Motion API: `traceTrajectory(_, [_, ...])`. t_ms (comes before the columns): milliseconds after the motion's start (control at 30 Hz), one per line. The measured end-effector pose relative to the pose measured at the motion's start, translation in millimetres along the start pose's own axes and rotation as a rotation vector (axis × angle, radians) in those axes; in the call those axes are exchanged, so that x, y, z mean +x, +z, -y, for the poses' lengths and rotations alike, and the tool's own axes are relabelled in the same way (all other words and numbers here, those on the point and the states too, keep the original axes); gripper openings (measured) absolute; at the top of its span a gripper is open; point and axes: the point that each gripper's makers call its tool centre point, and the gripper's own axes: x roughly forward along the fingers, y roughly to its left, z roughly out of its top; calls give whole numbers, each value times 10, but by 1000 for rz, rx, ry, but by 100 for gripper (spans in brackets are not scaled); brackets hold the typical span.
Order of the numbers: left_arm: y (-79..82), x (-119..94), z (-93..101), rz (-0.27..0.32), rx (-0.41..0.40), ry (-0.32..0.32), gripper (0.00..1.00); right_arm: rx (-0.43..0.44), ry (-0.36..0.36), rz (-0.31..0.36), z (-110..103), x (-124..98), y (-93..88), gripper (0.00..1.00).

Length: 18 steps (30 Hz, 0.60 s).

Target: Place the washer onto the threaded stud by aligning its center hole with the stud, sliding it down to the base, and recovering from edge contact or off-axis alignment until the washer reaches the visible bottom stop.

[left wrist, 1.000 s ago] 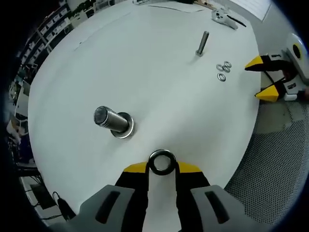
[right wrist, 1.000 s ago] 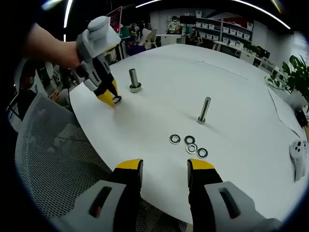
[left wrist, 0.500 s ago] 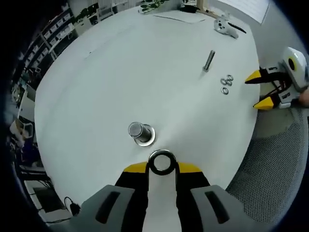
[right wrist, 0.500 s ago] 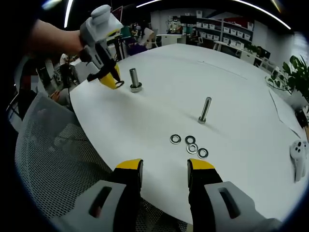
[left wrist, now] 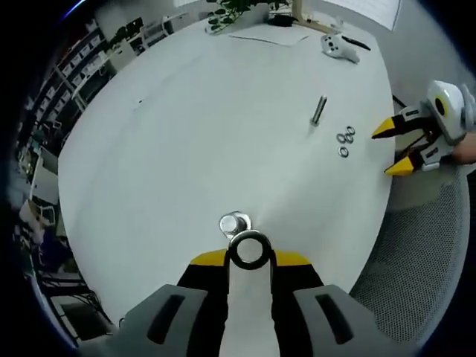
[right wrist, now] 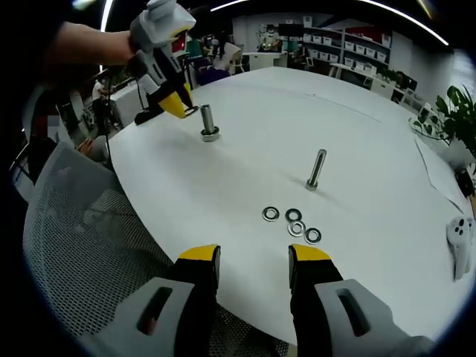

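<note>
My left gripper (left wrist: 249, 258) is shut on a steel washer (left wrist: 249, 250), held flat between its yellow tips. Just beyond it, seen from nearly straight above, is the thick threaded stud (left wrist: 233, 223) with a washer at its base. In the right gripper view the left gripper (right wrist: 178, 108) hovers just left of the stud's top (right wrist: 206, 123), the washer (right wrist: 190, 111) near the top's level. My right gripper (right wrist: 253, 256) is open over the table's near edge, nothing between its jaws; it also shows as the right gripper (left wrist: 396, 147) in the left gripper view.
A thin upright bolt (right wrist: 315, 169) (left wrist: 318, 110) stands mid-table with several loose washers (right wrist: 293, 222) (left wrist: 343, 140) near it. A white controller (left wrist: 336, 44) lies at the far side. A mesh chair (right wrist: 82, 245) sits beside the round white table (right wrist: 372, 171).
The left gripper has risen and moved toward the stud with the washer, now beside its top. The right gripper has stayed still.
</note>
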Motion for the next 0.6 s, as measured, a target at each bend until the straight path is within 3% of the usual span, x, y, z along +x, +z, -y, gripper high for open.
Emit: traceTrajectory(600, [121,95,-190,-3,9,21,18,-3,-2,-5,5,0,-11,39])
